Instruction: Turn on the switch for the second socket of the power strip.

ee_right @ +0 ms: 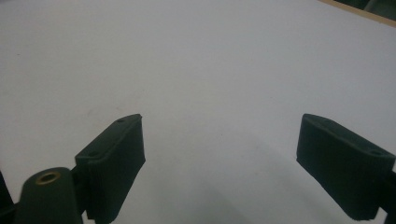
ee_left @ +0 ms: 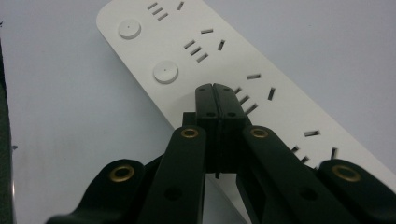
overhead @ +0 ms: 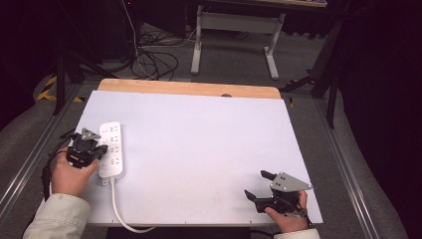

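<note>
A white power strip (overhead: 111,148) lies at the left of the white table, its cord (overhead: 117,206) trailing off the front edge. My left gripper (overhead: 103,149) rests over the strip's middle. In the left gripper view the power strip (ee_left: 196,56) runs diagonally with round buttons and socket slots, and my left gripper (ee_left: 216,89) is shut, its two jaws pressed together with the tips right over the strip, beside a round button. My right gripper (overhead: 255,185) sits near the table's front right corner. In the right gripper view my right gripper (ee_right: 219,140) is open, with bare table between its jaws.
The white table top (overhead: 199,134) has a wooden strip (overhead: 189,88) along its far edge. Beyond it stand a table frame (overhead: 234,35) and loose cables (overhead: 154,62) on the grey floor. Metal rails run along both sides of the table.
</note>
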`<state>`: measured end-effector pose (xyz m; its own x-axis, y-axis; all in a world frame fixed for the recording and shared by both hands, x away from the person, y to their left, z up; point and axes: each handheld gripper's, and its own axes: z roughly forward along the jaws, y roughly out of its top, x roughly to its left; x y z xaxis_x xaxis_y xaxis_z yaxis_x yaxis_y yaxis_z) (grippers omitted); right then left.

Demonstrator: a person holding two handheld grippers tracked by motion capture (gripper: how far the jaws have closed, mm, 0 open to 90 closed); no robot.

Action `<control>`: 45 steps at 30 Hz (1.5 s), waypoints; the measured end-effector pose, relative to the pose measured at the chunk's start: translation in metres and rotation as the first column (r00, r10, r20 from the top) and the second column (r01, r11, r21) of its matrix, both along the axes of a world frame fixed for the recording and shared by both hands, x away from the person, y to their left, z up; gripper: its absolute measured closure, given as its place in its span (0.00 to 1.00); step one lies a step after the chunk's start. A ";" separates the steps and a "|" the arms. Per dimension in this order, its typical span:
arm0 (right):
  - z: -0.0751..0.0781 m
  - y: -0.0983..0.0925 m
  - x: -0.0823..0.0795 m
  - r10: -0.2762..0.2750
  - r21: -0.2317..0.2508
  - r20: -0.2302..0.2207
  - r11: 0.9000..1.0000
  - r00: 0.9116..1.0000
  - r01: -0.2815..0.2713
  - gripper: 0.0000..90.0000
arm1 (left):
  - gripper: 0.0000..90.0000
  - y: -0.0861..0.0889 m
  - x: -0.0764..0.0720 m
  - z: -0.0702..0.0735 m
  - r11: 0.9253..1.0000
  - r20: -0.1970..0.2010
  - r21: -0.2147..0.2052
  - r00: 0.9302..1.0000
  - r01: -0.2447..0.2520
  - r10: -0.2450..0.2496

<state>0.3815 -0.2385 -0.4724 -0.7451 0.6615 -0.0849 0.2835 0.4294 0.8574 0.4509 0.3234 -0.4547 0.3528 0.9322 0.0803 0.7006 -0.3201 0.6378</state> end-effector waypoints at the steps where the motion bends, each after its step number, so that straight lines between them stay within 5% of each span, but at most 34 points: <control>1: 0.000 0.000 0.000 -0.001 -0.001 0.000 1.000 1.000 0.001 0.17 | 1.00 0.000 0.000 0.000 1.000 -0.001 -0.002 1.000 -0.001 0.001; 10: 0.000 -0.001 0.000 -0.001 -0.002 -0.001 1.000 1.000 0.001 0.17 | 1.00 0.000 0.001 0.001 1.000 -0.015 -0.009 1.000 -0.009 0.009; 15: 0.000 0.000 0.001 -0.007 -0.007 -0.002 1.000 1.000 0.007 0.17 | 1.00 -0.003 0.000 0.003 1.000 0.027 0.008 0.999 -0.021 0.021; 27: 0.000 -0.001 0.000 -0.004 0.001 -0.002 1.000 1.000 0.004 0.17 | 1.00 -0.004 -0.017 0.025 0.998 0.101 -0.054 0.995 0.015 -0.010; 35: -0.001 -0.001 0.001 -0.005 -0.002 -0.005 1.000 1.000 0.005 0.17 | 1.00 -0.009 -0.024 0.040 0.999 0.127 -0.007 0.991 0.042 -0.041; 45: -0.001 -0.001 0.001 -0.007 -0.001 -0.006 1.000 1.000 0.007 0.17 | 0.97 -0.007 -0.032 0.051 0.996 0.151 -0.048 0.986 0.072 -0.064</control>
<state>0.3830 -0.2399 -0.4732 -0.7407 0.6669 -0.0811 0.2920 0.4284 0.8551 0.4193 0.3161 -0.4036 0.4033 0.9109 0.0875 0.5738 -0.3262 0.7512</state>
